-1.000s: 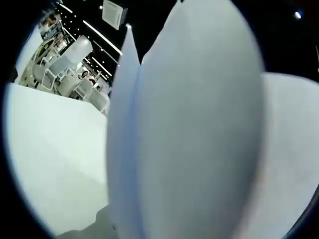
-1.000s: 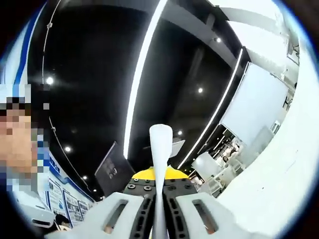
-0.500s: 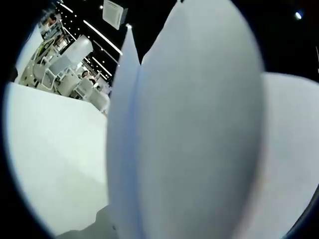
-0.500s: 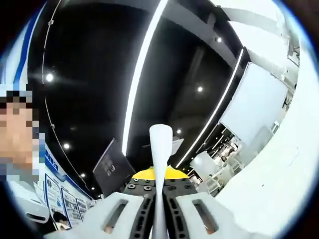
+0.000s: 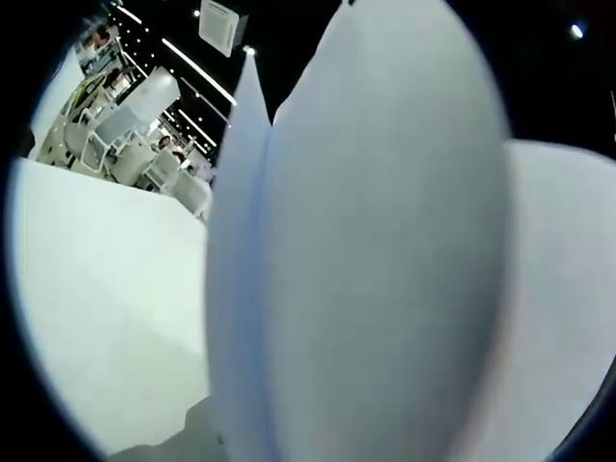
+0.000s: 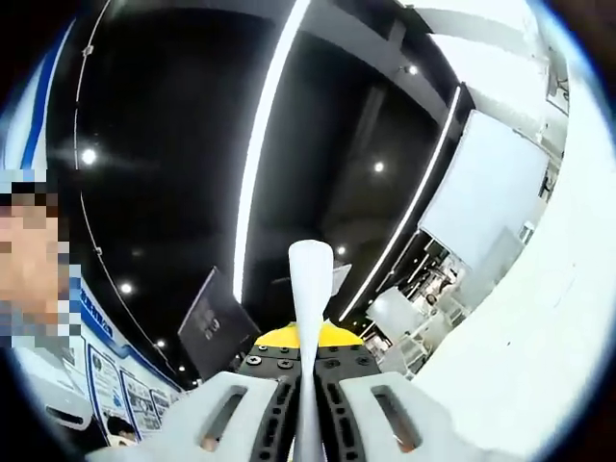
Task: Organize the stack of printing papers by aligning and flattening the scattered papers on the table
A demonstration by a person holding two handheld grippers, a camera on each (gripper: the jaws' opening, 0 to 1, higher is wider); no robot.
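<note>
While clamped edge-on, paper (image 6: 310,289) held upright in the right gripper (image 6: 310,404).

Seen in the right gripper view as a thin white strip rising from 6 o'clock to the centre, pinched between both light grey jaws (closed tight on it). Beyond, a dark ceiling with long light strips (image 6: 265,144); the white table (image 6: 539,346) curving along 4 o'clock. In the left gripper view, sheets of paper (image 5: 375,250) bulging right against the lens, from 6 to 12 o'clock; table (image 5: 106,289) at 8 o'clock, chairs (image 5: 125,135) at 10. Left jaws hidden behind the sheets: cannot tell their state.
</note>
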